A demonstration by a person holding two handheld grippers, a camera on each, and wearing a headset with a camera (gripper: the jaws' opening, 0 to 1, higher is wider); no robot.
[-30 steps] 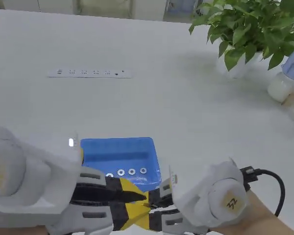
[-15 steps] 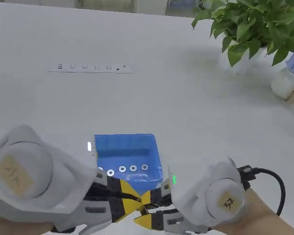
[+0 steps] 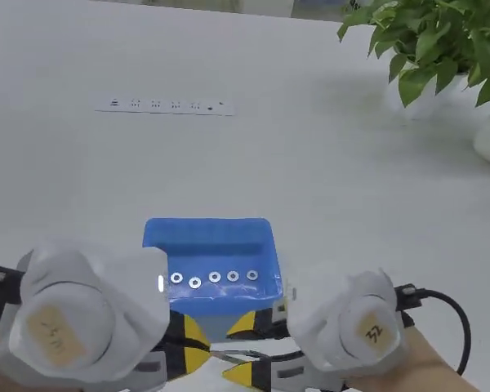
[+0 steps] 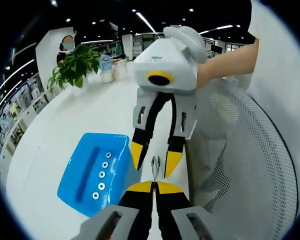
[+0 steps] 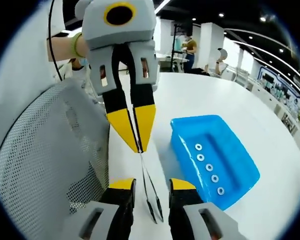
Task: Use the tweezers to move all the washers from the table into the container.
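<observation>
A: Nearest, the left gripper [image 4: 154,184] pinches the tweezers [image 5: 149,196] by one end. The right gripper [image 5: 152,184] has its jaws wide on either side of them.

B: Release early and they'd likely fall onto the tabletop [image 3: 310,163]. Five washers [image 3: 215,277] sit in the blue container [image 3: 208,233] just beyond.

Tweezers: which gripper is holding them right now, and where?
The left gripper is shut on the tweezers at their narrow end; the right gripper is open around the forked end.
</observation>
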